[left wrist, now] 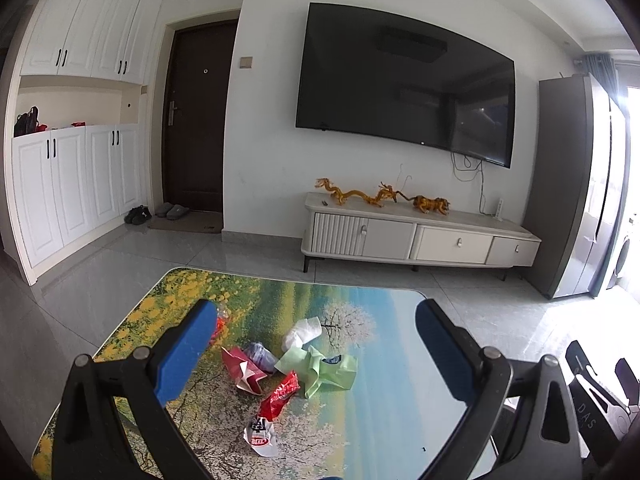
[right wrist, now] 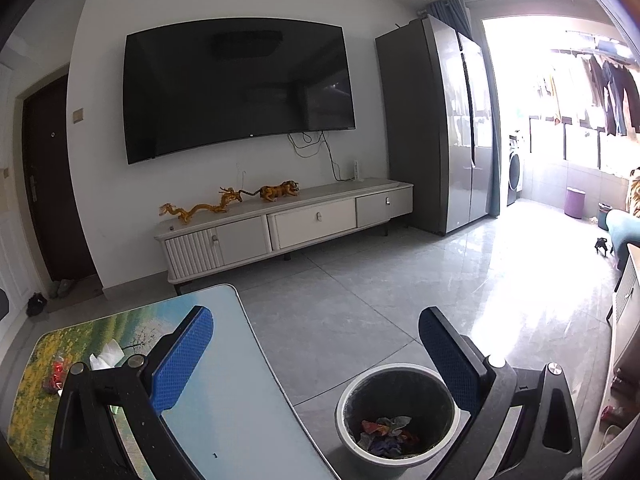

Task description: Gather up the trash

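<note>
Trash lies in a loose pile on the picture-printed table: a white crumpled tissue, a green wrapper, a red carton piece, a red and white packet and a bluish wrapper. My left gripper is open and empty above the pile. My right gripper is open and empty, over the table's right edge and the floor. A grey trash bin with several scraps inside stands on the floor below it. The tissue shows at the left.
A white TV cabinet with gold figurines stands against the wall under a large TV. A grey fridge stands to the right. Tiled floor lies between table and cabinet.
</note>
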A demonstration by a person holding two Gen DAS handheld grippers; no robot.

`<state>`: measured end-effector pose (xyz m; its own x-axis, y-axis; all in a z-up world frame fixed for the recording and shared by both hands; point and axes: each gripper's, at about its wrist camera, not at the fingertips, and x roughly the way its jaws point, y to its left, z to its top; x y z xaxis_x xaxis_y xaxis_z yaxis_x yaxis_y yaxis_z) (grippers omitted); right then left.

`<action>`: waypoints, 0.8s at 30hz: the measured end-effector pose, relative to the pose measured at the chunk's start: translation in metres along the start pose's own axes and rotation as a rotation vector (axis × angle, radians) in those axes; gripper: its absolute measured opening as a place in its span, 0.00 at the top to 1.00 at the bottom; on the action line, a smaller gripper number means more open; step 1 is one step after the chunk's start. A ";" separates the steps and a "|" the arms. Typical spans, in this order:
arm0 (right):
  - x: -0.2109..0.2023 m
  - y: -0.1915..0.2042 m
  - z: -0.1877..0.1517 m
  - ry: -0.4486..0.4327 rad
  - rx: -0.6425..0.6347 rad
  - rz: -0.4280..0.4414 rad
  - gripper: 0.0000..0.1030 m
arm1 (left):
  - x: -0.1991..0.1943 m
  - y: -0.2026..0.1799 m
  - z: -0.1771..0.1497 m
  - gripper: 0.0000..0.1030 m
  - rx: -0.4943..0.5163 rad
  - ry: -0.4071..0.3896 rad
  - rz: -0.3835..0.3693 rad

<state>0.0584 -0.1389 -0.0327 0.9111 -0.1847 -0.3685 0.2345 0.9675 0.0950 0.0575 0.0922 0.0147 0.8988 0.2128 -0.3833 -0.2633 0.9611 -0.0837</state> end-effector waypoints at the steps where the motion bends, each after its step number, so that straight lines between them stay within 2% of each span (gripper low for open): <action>1: 0.002 -0.001 0.000 0.004 -0.002 0.000 0.00 | 0.003 -0.001 -0.001 0.03 0.000 0.004 -0.001; 24: 0.029 -0.009 -0.008 0.050 -0.010 0.006 0.00 | 0.040 -0.017 -0.018 0.03 0.041 0.066 -0.038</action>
<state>0.0799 -0.1511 -0.0518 0.8946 -0.1700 -0.4134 0.2252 0.9703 0.0885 0.0916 0.0812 -0.0153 0.8823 0.1651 -0.4408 -0.2136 0.9749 -0.0625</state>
